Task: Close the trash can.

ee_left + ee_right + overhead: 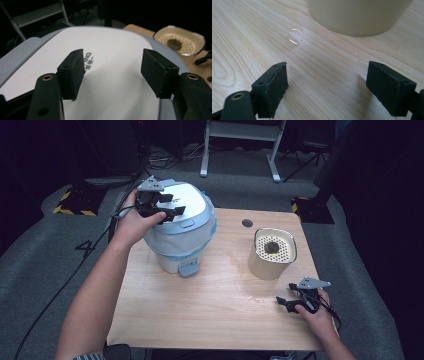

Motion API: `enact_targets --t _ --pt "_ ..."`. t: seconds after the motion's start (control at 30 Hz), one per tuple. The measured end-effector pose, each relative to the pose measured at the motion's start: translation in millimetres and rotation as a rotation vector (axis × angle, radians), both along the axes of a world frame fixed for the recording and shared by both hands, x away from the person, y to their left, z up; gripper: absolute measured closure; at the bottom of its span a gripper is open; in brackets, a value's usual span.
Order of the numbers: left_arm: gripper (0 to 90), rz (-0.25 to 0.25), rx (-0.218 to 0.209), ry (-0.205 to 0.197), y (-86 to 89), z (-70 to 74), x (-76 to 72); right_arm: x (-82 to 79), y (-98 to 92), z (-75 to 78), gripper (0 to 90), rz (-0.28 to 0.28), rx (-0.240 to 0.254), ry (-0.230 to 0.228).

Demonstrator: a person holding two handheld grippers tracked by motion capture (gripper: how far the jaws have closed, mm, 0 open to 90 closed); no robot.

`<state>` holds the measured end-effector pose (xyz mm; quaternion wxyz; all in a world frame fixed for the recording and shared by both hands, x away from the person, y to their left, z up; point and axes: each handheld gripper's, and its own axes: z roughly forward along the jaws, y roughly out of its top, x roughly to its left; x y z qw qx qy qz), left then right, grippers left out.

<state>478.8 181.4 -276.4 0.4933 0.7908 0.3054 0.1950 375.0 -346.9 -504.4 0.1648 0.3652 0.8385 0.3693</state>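
The white bin with its domed, smooth lid stands near the table's far left corner, a pale blue liner bunched around its waist and a grey foot pedal poking out at its base toward the table's near edge. It looks like hard moulded plastic: stiff, fairly light if empty, and glossy enough that rubber pads would skate on the crown of the lid. The dome offers nothing to pinch; better holds, by my reading, are the grey latch tab at the lid's front edge, the lid's rim, or the pedal, which should swing the lid up when pressed. A push high on the body could tip or slide so light a bin, so any force is best kept low or straight down.

The left tongs hover over the lid's left side, jaws standing apart with only bare white plastic between the pads; they grip nothing, and I cannot tell whether a pad tip brushes the surface.

Toward the table's right edge sits a cream container with a perforated insert and a dark lump in its middle. It too seems rigid plastic, with walls too wide for an easy pinch, so its rim would be the place to grasp.

The right tongs rest low near the table's near right corner, jaws wide open over bare wood, just short of the container's base.
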Motion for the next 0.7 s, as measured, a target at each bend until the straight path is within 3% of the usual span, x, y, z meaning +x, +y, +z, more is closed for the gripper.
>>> enact_targets --t 0.1,0.23,0.4,0.53,0.63,0.7 --pt "35.2 -0.026 -0.038 -0.012 1.0 3.1 -11.5 0.0 0.0 0.0 17.5 0.000 0.000 0.000" --pt "35.0 -0.059 -0.029 -0.037 -0.9 8.3 -36.5 0.0 0.0 0.0 17.5 0.000 0.000 0.000" --pt "35.5 -0.102 -0.014 -0.040 -7.0 8.2 -65.2 0.1 0.0 0.0 17.5 0.000 0.001 0.001" --pt "35.2 -0.136 0.001 -0.034 -12.5 1.0 -82.7 0.1 -0.1 0.0 17.5 0.001 0.001 0.001" --pt "35.1 -0.171 -0.040 -0.009 -13.8 -9.6 -93.5 0.1 0.0 0.0 17.5 0.001 0.001 0.001" --pt "35.1 -0.175 -0.035 -0.001 -14.6 -18.6 -99.2 0.1 0.0 0.0 17.5 0.001 0.001 0.001"
